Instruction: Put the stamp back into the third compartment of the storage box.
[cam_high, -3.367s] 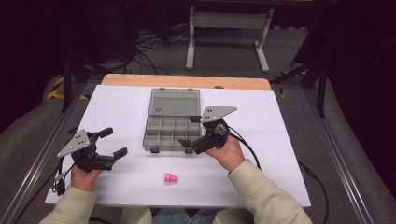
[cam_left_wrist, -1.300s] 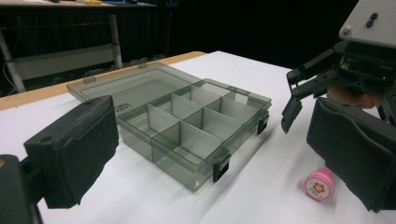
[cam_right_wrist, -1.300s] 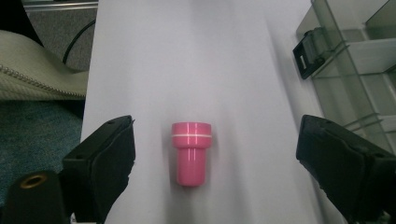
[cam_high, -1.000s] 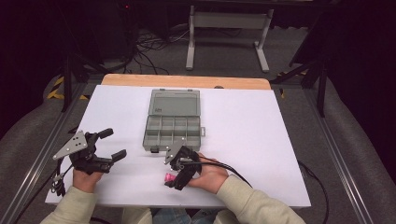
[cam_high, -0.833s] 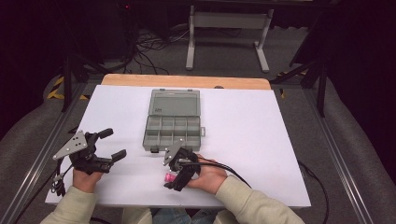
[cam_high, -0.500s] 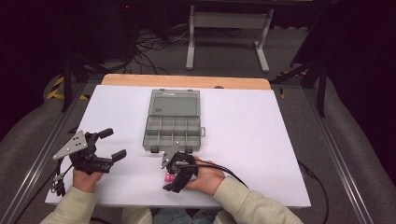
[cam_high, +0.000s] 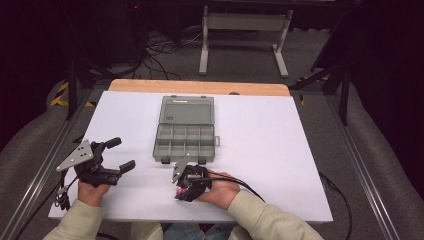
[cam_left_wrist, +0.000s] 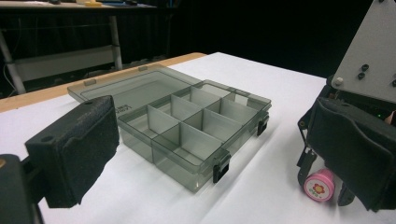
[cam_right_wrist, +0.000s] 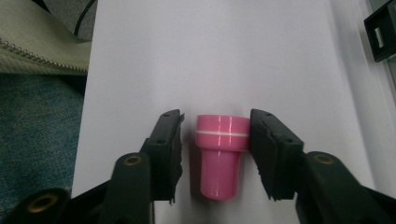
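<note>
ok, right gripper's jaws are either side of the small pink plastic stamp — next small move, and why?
Probably close the right gripper on the small pink plastic stamp. It lies on the white table between the open jaws: one pad looks to be touching its wide cap, and a gap shows on the other side. The open grey plastic compartment box sits just beyond, a likely destination once it is gripped.

Lab or test bay, not a home. White work table (cam_high: 260, 150) on a wooden board, flanked by metal frame rails (cam_high: 40, 170). Loose cables (cam_high: 165, 47) across grey floor behind; metal stand (cam_high: 245, 30) against dark, unlit surroundings. Bare, purpose-built setup.
</note>
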